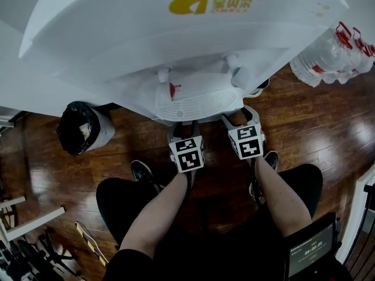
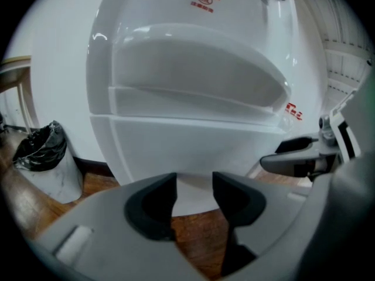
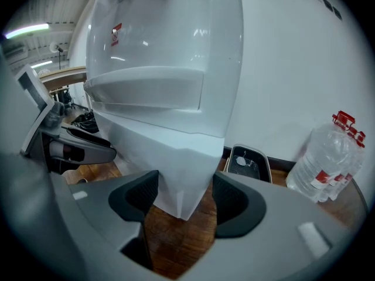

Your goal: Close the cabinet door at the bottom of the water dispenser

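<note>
Dark wooden floor (image 1: 304, 116) runs under a white water dispenser (image 1: 176, 45), which stands against a white wall (image 3: 293, 69) and carries a yellow logo on its top. A bin (image 1: 79, 127) lined with a black bag stands on the floor to the dispenser's left, and a cluster of clear water bottles (image 1: 334, 54) with red caps lies to its right, near the wall. The cabinet door (image 2: 193, 157) forms the lower front of the dispenser, below the drip ledge; in the left gripper view it appears level with the body, though full closure cannot be confirmed. The left gripper (image 2: 194, 186) is held low before this panel with its jaws apart and nothing between the pads; only the white front and floor show through the gap. The right gripper (image 3: 185, 186) sits just beside it, facing the cabinet's lower right corner, jaws likewise released and grasping nothing. Both grippers point downward under the dispenser's taps, side by side, each held by a bare forearm (image 1: 164, 215).
</note>
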Action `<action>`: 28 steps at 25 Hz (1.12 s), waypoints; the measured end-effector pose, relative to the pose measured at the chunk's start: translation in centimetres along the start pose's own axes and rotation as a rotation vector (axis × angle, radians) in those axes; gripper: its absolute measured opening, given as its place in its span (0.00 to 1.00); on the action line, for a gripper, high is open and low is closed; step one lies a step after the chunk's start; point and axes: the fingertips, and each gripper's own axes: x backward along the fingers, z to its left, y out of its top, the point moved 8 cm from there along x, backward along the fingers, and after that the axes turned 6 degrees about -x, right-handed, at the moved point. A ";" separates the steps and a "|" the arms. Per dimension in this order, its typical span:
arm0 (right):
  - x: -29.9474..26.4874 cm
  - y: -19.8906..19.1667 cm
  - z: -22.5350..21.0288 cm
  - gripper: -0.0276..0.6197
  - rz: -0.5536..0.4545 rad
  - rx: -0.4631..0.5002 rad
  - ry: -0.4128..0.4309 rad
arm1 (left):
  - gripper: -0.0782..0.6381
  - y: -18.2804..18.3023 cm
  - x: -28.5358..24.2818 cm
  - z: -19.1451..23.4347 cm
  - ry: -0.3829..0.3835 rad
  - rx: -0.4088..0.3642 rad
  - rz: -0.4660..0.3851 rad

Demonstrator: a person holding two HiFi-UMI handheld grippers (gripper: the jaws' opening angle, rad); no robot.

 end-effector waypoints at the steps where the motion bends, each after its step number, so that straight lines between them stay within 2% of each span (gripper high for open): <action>1: -0.1 -0.1 -0.1 0.49 0.000 0.005 0.000 | 0.38 0.0 0.0 0.0 0.002 0.004 0.004; 19: -0.8 0.4 -0.5 0.49 -0.011 0.010 0.003 | 0.38 -0.2 -0.6 0.4 0.031 -0.042 0.003; 28: -0.9 1.0 -0.4 0.49 -0.022 0.003 0.004 | 0.38 -0.2 -0.7 0.4 0.029 -0.040 -0.003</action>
